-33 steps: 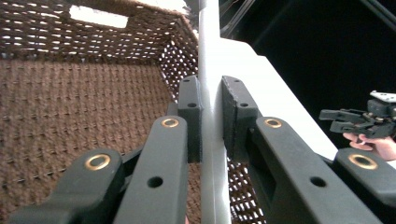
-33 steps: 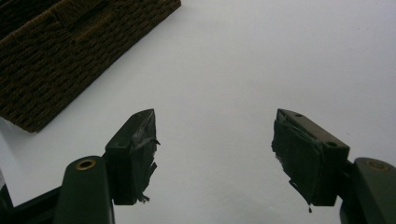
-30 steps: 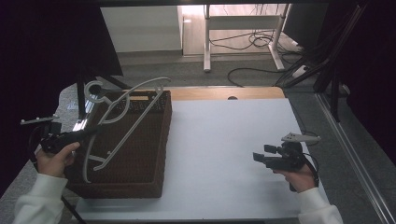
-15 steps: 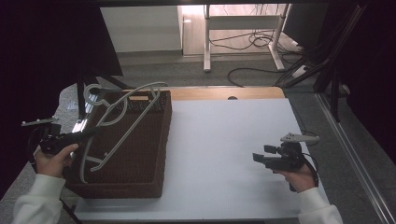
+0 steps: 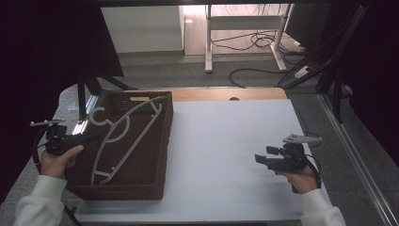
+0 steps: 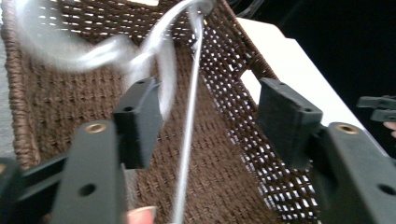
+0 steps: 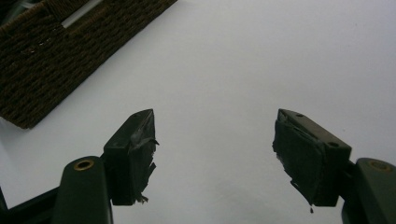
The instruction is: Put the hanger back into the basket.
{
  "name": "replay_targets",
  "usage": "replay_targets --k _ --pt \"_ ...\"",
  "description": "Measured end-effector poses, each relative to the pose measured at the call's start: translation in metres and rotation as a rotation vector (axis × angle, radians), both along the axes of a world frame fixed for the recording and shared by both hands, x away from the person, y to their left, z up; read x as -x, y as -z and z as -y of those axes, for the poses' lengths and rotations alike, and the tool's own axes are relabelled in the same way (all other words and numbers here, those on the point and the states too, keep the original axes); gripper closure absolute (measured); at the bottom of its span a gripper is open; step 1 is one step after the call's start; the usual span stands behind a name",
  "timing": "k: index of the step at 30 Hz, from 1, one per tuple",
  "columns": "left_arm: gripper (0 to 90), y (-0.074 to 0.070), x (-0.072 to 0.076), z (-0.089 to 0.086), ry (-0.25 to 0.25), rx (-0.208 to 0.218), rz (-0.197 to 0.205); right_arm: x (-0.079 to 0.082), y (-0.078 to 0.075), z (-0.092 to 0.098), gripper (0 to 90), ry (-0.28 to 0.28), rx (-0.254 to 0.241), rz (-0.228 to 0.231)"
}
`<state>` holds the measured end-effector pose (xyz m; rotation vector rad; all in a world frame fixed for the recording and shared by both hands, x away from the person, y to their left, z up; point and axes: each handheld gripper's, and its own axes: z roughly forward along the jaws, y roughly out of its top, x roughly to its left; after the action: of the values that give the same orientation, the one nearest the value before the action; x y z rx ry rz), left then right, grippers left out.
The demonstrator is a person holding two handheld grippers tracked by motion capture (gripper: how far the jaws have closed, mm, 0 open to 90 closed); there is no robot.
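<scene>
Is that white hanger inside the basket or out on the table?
Inside: the white hanger lies slanted within the woven basket, its hook near the far corner.

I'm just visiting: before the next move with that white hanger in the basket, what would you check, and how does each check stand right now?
1. Left gripper jaws apart: ok, they have just been opening.
2. Hanger let go: ok, its thin bar runs between the pads, none pressing it.
3. Hanger lying flat in the basket: not ok, it leans, top corner on the far rim.
4. Right gripper free: ok, open, nothing between the jaws, over the white table.
5. Hanger settled: cannot tell, it is blurred in the left gripper view.
</scene>
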<state>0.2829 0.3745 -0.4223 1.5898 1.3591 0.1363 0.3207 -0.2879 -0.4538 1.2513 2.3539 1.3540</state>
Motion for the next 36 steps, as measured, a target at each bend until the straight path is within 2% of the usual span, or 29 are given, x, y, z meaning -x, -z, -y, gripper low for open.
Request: replay_targets --k 2,4,8,12,19,29,33,36 --pt "33.3 -0.001 0.001 0.003 0.012 -0.003 0.002 0.0 0.0 0.0 30.0 0.0 0.001 -0.001" --pt "32.4 -0.002 0.002 0.008 0.029 -0.019 0.01 0.0 0.0 0.0 30.0 0.001 0.001 -0.002" --pt "31.2 -0.004 0.004 0.019 0.064 -0.023 0.016 0.0 0.0 0.0 30.0 -0.001 0.003 0.0" --pt "30.8 -0.005 0.007 0.031 0.085 -0.055 0.024 0.0 0.0 0.0 29.9 0.002 0.0 0.007" --pt "30.4 -0.006 0.014 0.065 0.118 -0.095 0.031 0.001 -0.002 0.002 29.8 0.009 -0.011 0.019" --pt "29.8 -0.001 0.03 0.119 0.2 -0.108 0.061 0.005 -0.005 0.0 28.1 0.009 -0.002 0.043" --pt "29.8 0.003 0.036 0.132 0.229 -0.111 0.073 0.006 -0.006 0.0 27.7 0.006 0.001 0.049" --pt "29.8 0.005 0.038 0.137 0.229 -0.115 0.083 0.007 -0.006 0.0 27.1 0.002 0.008 0.052"
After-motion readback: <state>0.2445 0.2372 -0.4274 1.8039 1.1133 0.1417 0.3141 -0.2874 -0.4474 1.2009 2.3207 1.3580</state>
